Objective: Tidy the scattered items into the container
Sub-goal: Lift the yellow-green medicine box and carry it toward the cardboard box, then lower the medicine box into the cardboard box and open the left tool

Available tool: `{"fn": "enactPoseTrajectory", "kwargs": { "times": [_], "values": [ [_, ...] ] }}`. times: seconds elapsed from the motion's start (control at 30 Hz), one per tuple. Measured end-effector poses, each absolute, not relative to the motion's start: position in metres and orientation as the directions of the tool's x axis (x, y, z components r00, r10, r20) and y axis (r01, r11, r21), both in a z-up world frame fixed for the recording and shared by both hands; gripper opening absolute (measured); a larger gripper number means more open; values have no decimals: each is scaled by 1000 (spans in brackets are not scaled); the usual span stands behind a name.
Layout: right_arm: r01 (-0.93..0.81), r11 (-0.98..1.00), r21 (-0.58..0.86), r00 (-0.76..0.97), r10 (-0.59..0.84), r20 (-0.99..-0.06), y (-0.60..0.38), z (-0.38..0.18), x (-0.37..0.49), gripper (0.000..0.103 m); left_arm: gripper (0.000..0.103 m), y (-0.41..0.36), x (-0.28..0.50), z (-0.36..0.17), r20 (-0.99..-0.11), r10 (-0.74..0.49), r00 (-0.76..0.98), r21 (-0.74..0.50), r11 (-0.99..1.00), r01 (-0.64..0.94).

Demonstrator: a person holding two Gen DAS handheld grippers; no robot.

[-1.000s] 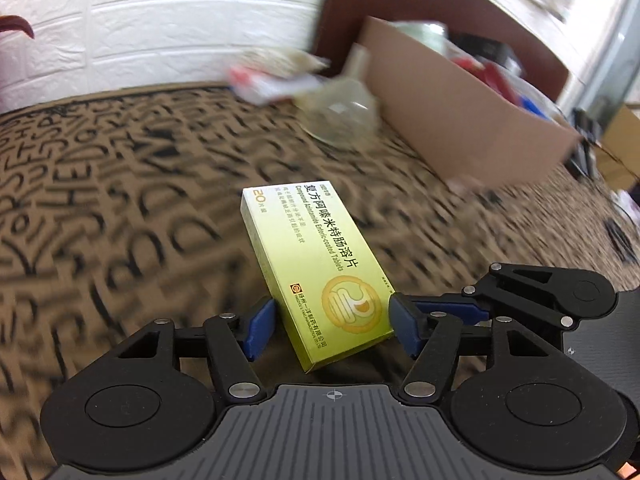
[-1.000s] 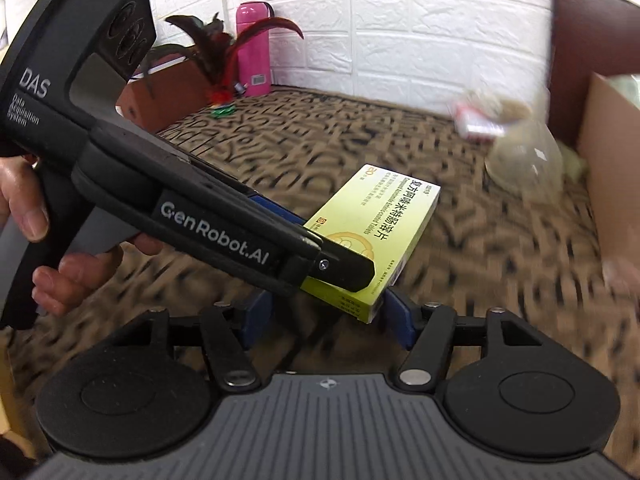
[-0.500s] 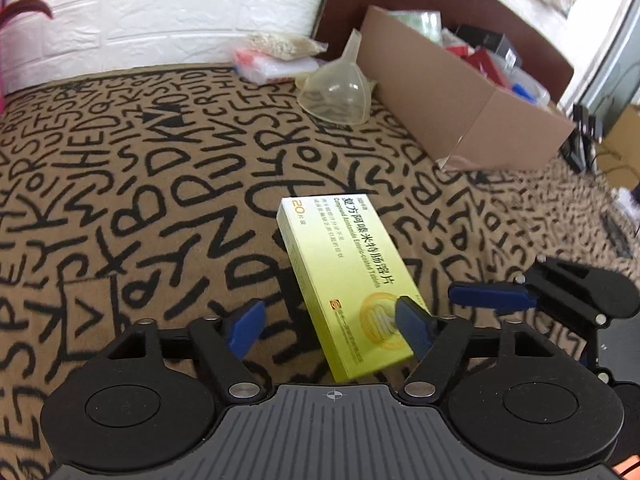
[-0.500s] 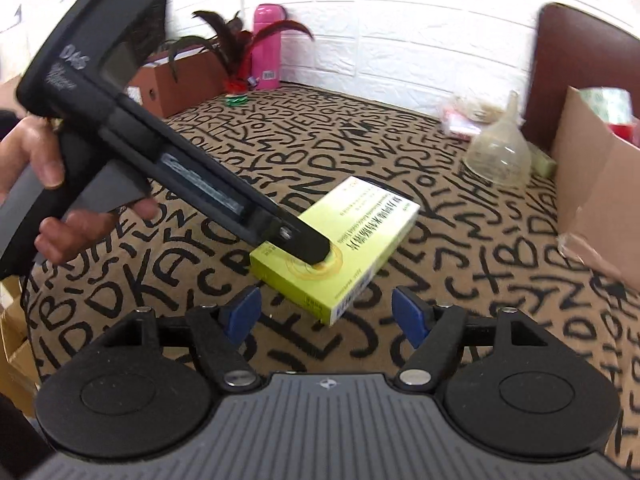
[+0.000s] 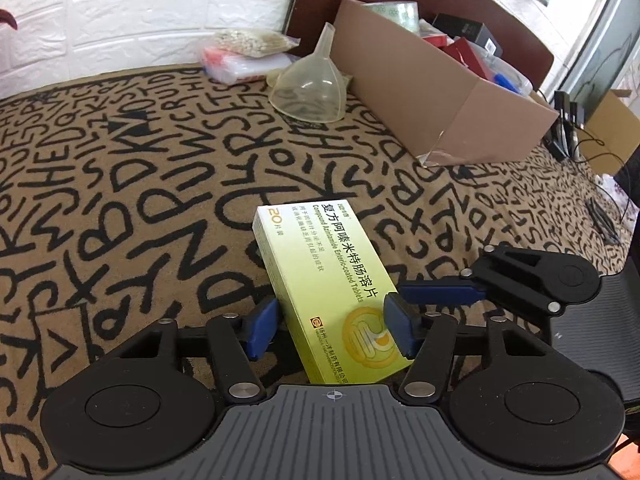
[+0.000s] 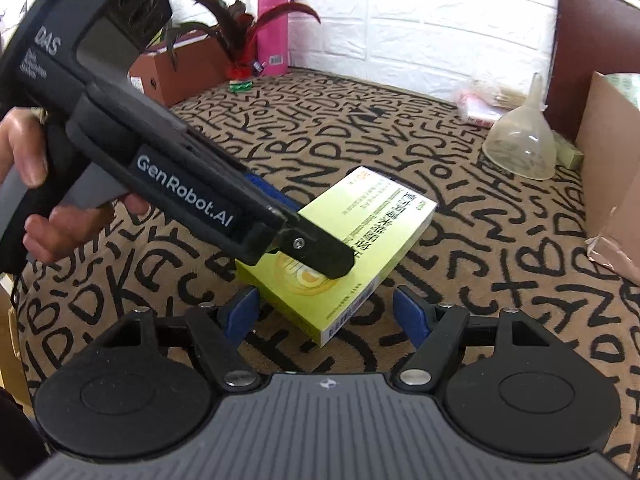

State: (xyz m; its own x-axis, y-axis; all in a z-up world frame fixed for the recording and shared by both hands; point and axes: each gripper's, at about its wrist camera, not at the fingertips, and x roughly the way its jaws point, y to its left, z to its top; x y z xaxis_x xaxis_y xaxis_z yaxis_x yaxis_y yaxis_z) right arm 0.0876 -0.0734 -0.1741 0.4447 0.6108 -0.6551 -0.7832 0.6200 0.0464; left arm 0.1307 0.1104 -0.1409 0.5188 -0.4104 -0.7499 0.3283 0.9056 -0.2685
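Both pads of your left gripper (image 5: 330,330) clamp the medicine box (image 5: 328,280). Right gripper (image 6: 326,314) gapes, holding nothing. Carry the box level to the cardboard box (image 5: 432,92) ahead-right.

Medicine box (image 5: 328,292), main print: Chinese title "复方阿嗪米特肠溶片"
Medicine box, English line: "Compound Azintamide Enteric-coated Tablets"
Medicine box, far corner: "20" with small Chinese characters beside it
Medicine box, near end: round gold emblem; maker's line in Chinese, too small to read
Left tongs (image 6: 320,258), side of body: "GenRobot.AI" in white
Left tongs, top housing: "DAS", with smaller lines beneath, partly legible as "Data Acquisition System"
Patterned cloth (image 5: 120,184): black capital letters all over, jumbled
Pink bottle (image 6: 273,32): barcode sticker, digits unreadable
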Motion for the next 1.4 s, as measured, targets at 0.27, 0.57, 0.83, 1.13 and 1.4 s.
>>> {"fn": "enactPoseTrajectory", "kwargs": {
  "times": [0.27, 0.57, 0.83, 1.13, 1.4],
  "values": [
    [-764, 643, 50, 468, 606, -643, -66, -176, 84, 76, 66, 103, 128, -141, -756, -395, 521, -246, 910, 333],
    [-741, 669, 55, 492, 597, -634, -87, -161, 60, 76, 64, 84, 102, -126, -744, -406, 531, -234, 903, 361],
    [-678, 733, 45, 598, 586, -547, -130, -116, 65, 75, 64, 42, 109, -78, -668, -463, 583, -219, 871, 440],
    [-577, 817, -22, 727, 501, -470, -180, -60, 101, 75, 63, -26, 149, -22, -582, -516, 629, -189, 838, 512],
    [-545, 833, -90, 780, 466, -417, -213, -17, 147, 75, 63, -66, 200, 23, -537, -546, 643, -214, 825, 522]
  ]
}}
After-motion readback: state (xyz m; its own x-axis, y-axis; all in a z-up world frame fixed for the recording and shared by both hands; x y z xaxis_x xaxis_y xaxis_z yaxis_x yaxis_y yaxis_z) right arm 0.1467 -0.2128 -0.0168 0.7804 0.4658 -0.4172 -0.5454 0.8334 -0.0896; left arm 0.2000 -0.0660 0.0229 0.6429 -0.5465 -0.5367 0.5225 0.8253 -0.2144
